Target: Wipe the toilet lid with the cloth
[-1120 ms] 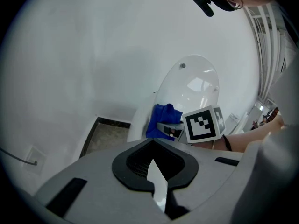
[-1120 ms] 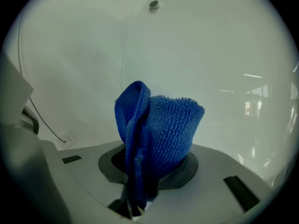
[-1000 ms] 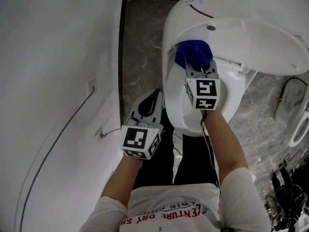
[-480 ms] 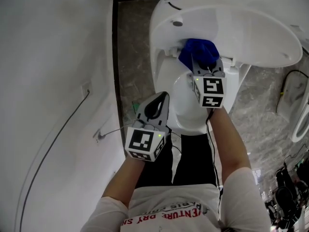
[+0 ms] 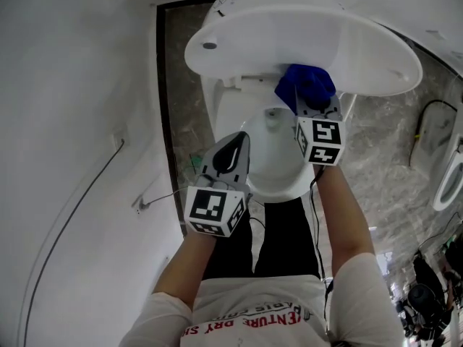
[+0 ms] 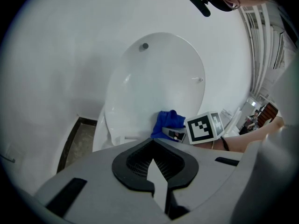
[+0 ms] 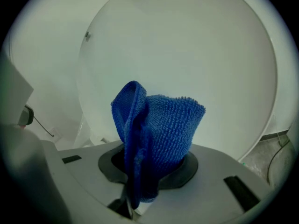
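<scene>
The white toilet lid (image 5: 304,45) stands raised over the bowl (image 5: 278,172). My right gripper (image 5: 315,105) is shut on a blue cloth (image 5: 304,85) and holds it against the lid's inner face, near its hinge end. In the right gripper view the bunched cloth (image 7: 159,134) rises from the gripper (image 7: 140,190) in front of the lid (image 7: 187,55). My left gripper (image 5: 231,150) is shut and holds nothing; it hangs by the bowl's front left rim. The left gripper view shows that gripper (image 6: 156,171) below the lid (image 6: 159,83) and the cloth (image 6: 168,122).
A white wall (image 5: 72,121) with a cable (image 5: 79,201) runs down it on the left. Dark marbled floor (image 5: 181,114) shows on both sides of the toilet. A white fixture (image 5: 448,179) and dark clutter (image 5: 427,302) sit at the right edge. The person's legs are close below the bowl.
The right gripper has slid the cloth rightwards across the lid's inner face. The left gripper has edged a little right. The head view has swung, so the toilet sits further left.
</scene>
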`<state>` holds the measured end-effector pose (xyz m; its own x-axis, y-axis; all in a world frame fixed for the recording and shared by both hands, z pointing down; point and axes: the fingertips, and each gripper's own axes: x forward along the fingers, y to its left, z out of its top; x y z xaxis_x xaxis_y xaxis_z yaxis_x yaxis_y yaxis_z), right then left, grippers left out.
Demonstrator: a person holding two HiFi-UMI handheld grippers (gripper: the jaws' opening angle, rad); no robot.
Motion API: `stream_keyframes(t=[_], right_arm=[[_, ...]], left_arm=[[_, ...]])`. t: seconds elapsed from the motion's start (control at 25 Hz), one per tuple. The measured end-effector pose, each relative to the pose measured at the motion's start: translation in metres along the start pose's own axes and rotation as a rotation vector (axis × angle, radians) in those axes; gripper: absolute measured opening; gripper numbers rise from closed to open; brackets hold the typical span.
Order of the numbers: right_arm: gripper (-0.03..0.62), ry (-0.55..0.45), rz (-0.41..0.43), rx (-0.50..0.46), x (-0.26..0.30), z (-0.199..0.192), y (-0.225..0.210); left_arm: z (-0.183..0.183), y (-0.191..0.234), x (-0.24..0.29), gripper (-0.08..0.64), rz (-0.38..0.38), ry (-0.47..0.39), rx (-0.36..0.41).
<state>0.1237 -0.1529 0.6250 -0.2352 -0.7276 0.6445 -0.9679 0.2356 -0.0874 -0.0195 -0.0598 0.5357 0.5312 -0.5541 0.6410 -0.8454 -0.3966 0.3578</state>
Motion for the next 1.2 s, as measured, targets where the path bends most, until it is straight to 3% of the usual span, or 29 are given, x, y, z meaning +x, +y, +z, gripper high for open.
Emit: stream_keyframes(t=[0.36,0.72,0.88,1.2], right_arm=[[0.095,0.042,-0.046,0.013,-0.026,-0.018,-0.068],[0.095,0.090,-0.109,0.113,-0.049,-0.037,-0.105],[0.094,0.131,-0.175,0.160,-0.065,-0.042,-0.118],[0.094,0.102,-0.195,0.189,-0.124,-0.005,-0.116]], left_arm=[[-0.001,-0.052,0.038,0.006,-0.025,0.026,0.006],[-0.003,-0.087,0.052,0.006,-0.067,0.058,0.055],[-0.003,-0.092,0.050,0.006,-0.076,0.059,0.061],[0.020,-0.096,0.029,0.006,-0.074,0.020,0.053]])
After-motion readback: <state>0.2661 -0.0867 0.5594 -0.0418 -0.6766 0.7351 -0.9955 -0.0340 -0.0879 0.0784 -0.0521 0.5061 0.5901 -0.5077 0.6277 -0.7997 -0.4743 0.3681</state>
